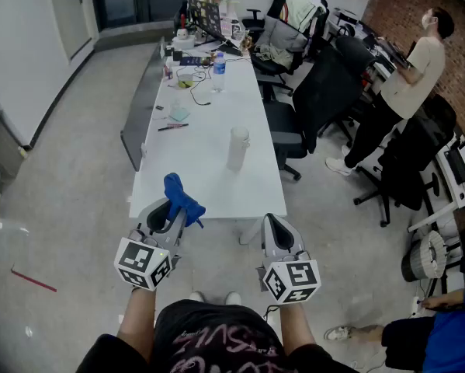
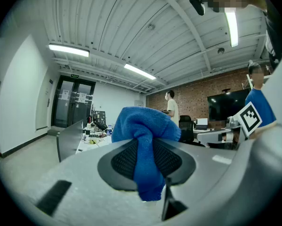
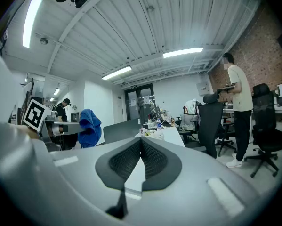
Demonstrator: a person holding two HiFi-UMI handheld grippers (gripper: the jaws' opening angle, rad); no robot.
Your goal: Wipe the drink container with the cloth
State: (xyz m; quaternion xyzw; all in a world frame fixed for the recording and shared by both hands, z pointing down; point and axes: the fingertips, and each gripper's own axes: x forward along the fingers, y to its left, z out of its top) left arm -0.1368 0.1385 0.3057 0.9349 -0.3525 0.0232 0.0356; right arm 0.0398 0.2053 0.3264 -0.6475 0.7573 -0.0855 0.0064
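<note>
Left claw (image 2: 148,157): pinched shut on the cloth (image 2: 143,124), which is blue and bunched above the pads with a tail hanging below. It is held just off the near end of the table (image 1: 209,169), not over it.

Drink container (image 1: 237,148): pale, upright, on the table's near half. It is well apart from both claws and nothing touches it.

Right claw (image 3: 141,158): pads pressed together with nothing between them. It is also off the table's near end, beside the left one.

Table, far end: clutter, cables and a clear water bottle (image 1: 219,72).

Along the table's right side: dark office chairs (image 1: 317,92), with a person (image 1: 407,76) standing beyond them.

Progress, as judged: the cloth is in hand and wiping has not begun. Left to do: carry the cloth to the container, probably steady it with the free claw, then rub its surface.
</note>
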